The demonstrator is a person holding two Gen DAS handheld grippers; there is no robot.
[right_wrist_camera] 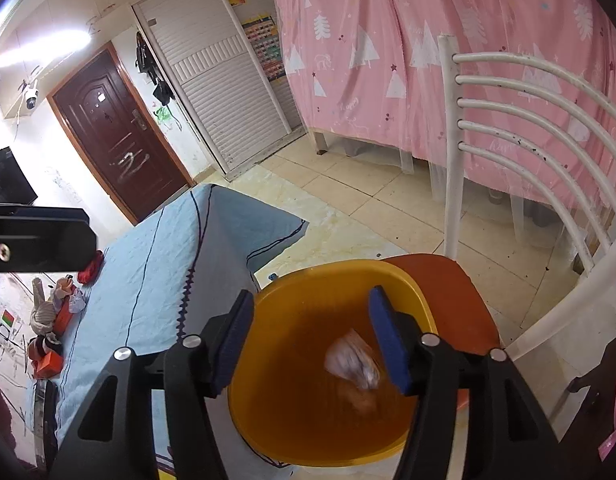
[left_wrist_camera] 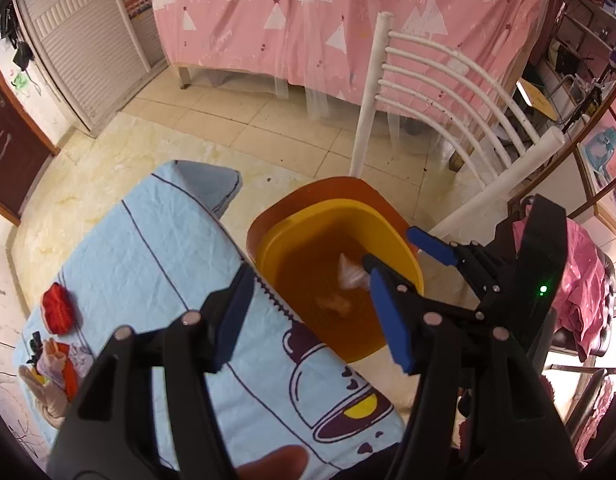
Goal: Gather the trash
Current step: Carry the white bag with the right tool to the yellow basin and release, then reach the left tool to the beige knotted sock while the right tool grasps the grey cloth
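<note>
Here, the pink curtain (left_wrist_camera: 308,20) with white trees fills the back of both views, and only the right wrist view takes in the dark brown door (right_wrist_camera: 116,132) and the slatted white wardrobe (right_wrist_camera: 224,80) in full. A table under a light blue cloth (left_wrist_camera: 148,240) stands just beside a white chair (left_wrist_camera: 448,92) with an orange seat (right_wrist_camera: 448,280). On that seat sits a yellow basin (right_wrist_camera: 308,280). Inside it a crumpled pale wrapper (right_wrist_camera: 350,358), blurred, shows above an orange scrap (right_wrist_camera: 364,400). The left wrist view alone shows red and orange clutter (left_wrist_camera: 58,312) at the cloth's far left edge. The left gripper (left_wrist_camera: 316,312) stands spread over the table's edge by the basin, nothing between its pads. The right gripper (right_wrist_camera: 312,344) is also spread, above the basin, gripping nothing.
</note>
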